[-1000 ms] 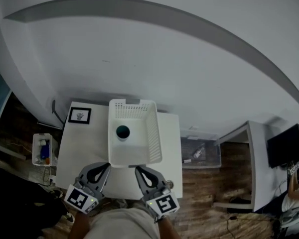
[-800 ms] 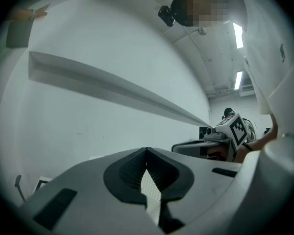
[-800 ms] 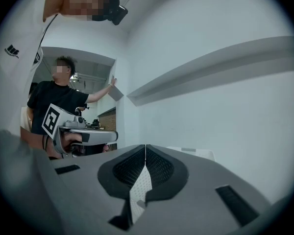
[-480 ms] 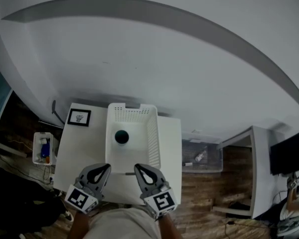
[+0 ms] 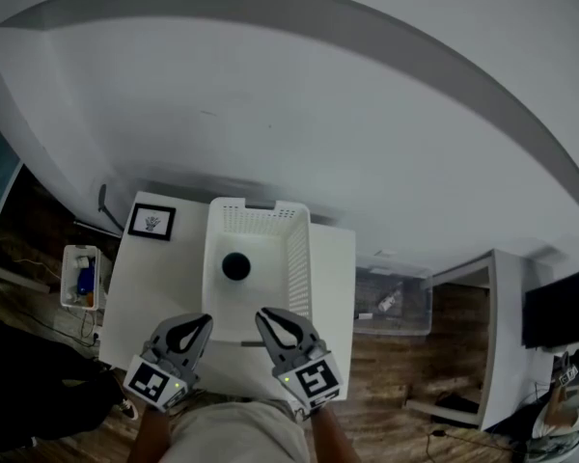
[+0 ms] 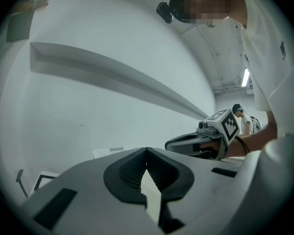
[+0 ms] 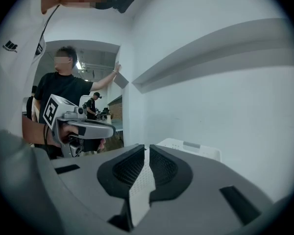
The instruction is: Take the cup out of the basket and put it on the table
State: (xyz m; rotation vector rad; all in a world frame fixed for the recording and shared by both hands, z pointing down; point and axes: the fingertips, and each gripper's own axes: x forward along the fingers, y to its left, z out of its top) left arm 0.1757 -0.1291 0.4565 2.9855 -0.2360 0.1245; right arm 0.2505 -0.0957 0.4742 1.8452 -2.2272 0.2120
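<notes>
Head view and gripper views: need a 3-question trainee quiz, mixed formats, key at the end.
1. True or false: the cup stands on the table, outside the basket.
2. The right gripper is: A) open, B) shut on the cup, C) shut, empty.
3. What lies at the table's far-left corner?
Key: 1 false, the cup is inside the basket. 2 C. 3 a black-framed card.

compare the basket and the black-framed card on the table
The basket is white with perforated walls; the black-framed card has a dark border. The basket stands deep and holds the cup; the card lies flat, bearing nothing. Both sit on the white table.
</notes>
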